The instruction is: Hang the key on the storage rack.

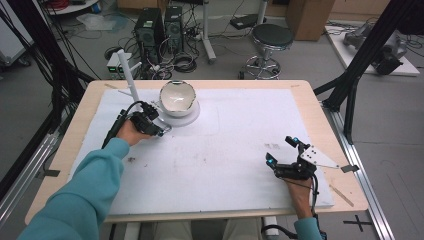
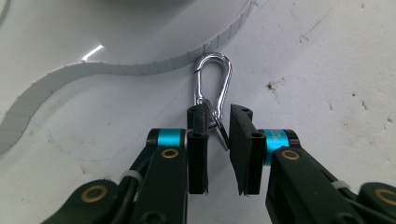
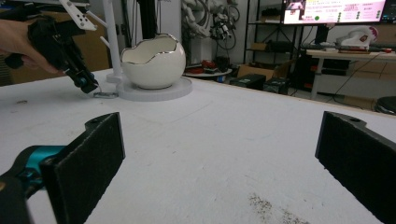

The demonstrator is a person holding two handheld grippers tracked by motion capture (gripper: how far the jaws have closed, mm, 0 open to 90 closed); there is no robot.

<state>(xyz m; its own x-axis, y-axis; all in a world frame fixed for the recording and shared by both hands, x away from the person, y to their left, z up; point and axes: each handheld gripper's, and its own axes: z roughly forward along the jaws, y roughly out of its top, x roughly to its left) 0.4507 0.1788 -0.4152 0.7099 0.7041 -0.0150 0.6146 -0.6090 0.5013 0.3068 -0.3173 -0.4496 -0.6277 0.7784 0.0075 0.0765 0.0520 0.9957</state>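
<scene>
Silver carabiner (image 2: 212, 91) between left gripper (image 2: 224, 140) fingers (image 2: 198, 144), unmarked.

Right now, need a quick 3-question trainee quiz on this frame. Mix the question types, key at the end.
1. True or false: the right gripper rests on the white mat with its jaws wide apart and nothing between them.
2. Which item lies between the jaws of the left gripper? A) a screw B) a silver carabiner C) a cable tie
3. Fill in: the carabiner's far end lies right by the round white base that carries the egg-shaped ____.

Key: 1 true; 2 B; 3 bowl (white, with a jagged metallic rim, open at the top).
</scene>
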